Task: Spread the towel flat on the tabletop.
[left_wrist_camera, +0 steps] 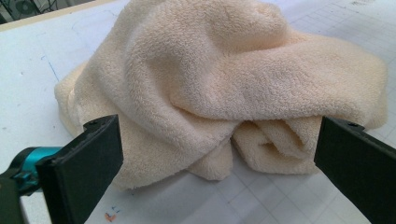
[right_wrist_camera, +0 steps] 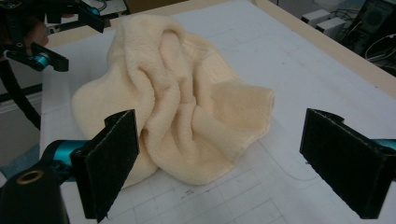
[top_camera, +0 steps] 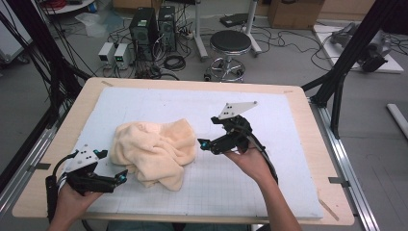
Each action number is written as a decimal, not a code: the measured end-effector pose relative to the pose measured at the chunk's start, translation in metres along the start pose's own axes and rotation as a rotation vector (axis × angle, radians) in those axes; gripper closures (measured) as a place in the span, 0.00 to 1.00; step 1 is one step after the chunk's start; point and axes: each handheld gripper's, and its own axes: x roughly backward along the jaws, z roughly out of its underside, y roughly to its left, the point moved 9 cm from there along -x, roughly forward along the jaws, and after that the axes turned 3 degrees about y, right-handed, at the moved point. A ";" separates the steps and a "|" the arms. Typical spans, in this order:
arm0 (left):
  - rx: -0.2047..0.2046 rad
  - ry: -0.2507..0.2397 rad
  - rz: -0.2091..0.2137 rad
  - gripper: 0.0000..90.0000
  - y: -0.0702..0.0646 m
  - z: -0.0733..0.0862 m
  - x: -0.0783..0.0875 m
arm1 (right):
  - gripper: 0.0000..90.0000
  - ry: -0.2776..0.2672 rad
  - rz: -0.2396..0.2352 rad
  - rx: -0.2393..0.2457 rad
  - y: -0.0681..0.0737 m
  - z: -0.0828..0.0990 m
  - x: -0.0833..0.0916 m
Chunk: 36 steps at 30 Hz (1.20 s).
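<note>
Between open hand-held grippers, crumpled towel [top_camera: 154, 151]

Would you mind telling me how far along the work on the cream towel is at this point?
Nothing looks done yet: the towel lies crumpled in a heap on the white mat, unfolded. In hand is the approach: the left tool and the right tool each face the heap with jaws wide open and nothing between them, apart from the cloth. Left to do: grasping the towel and whatever handling follows.

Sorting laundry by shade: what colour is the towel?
Pale peach-cream, plain with no pattern; the towel shows best in the left gripper view.
</note>
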 end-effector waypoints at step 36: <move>-0.016 0.004 0.011 0.02 -0.017 0.001 0.002 | 0.12 0.046 0.070 0.005 -0.001 0.019 0.044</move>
